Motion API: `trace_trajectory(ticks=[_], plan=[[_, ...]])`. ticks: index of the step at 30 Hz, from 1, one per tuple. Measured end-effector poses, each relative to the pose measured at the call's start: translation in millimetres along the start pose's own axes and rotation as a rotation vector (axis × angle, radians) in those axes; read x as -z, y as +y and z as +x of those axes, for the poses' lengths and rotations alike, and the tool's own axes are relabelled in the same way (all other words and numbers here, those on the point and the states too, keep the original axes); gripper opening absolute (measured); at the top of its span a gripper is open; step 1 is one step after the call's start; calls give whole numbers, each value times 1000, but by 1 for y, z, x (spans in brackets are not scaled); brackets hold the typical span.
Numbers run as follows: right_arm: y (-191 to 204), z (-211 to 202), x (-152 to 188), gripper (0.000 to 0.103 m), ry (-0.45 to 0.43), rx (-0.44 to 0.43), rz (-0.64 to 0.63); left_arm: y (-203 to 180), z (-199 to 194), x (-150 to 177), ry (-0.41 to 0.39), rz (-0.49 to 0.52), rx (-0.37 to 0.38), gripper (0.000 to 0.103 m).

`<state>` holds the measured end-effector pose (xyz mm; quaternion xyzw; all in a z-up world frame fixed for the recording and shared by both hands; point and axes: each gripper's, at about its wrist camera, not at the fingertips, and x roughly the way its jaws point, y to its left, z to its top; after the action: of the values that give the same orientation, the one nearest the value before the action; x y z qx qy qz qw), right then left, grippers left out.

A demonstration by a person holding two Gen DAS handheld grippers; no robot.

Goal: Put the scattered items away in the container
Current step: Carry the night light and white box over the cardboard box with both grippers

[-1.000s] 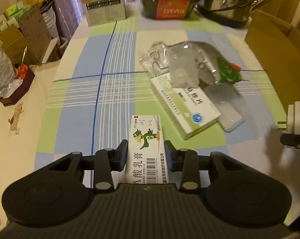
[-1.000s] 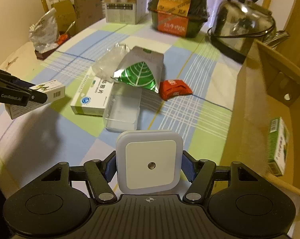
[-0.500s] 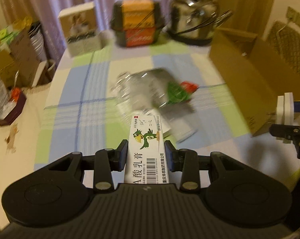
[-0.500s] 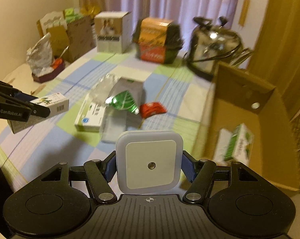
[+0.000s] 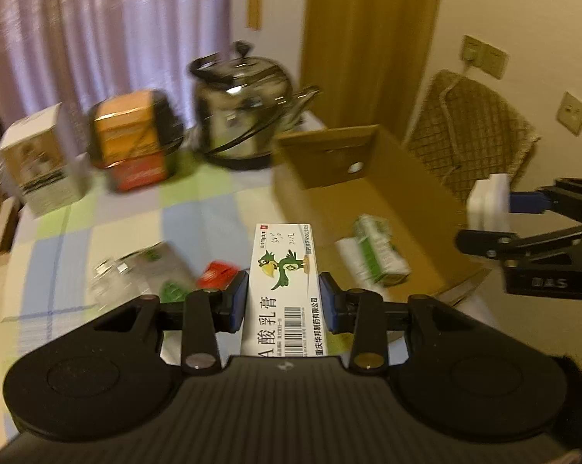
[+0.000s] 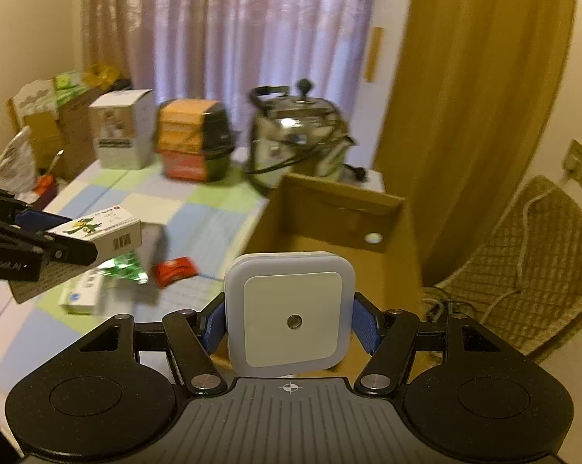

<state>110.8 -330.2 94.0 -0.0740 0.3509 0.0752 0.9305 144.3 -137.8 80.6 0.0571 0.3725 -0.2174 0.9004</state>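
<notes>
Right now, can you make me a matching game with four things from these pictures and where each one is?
Things:
1. bird box
2. white night light
3. green and white box
4. red packet

Places:
A. lying inside the cardboard box
B. held by the left gripper
C. lying on the checked tablecloth
D. held by the right gripper

Pairs: 1-B, 2-D, 3-A, 4-C

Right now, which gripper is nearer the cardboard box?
Right. The right gripper, clamping the white night light, hangs at the cardboard box near edge. The left gripper, holding the ointment carton, is over the table beside it.
</notes>
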Motion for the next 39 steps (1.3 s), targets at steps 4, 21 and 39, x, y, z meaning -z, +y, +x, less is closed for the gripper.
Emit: trace_trajectory(ticks=[4, 21, 39], plan=[[-31, 8, 2, 68, 2, 28, 27, -31, 18, -18, 3, 22, 41, 33], [-88, 56, 19, 68, 49, 25, 97, -94, 104, -37, 86, 56, 91, 33], [-103, 76, 32, 68, 73, 27, 112, -95, 129, -37, 94, 60, 49, 40]])
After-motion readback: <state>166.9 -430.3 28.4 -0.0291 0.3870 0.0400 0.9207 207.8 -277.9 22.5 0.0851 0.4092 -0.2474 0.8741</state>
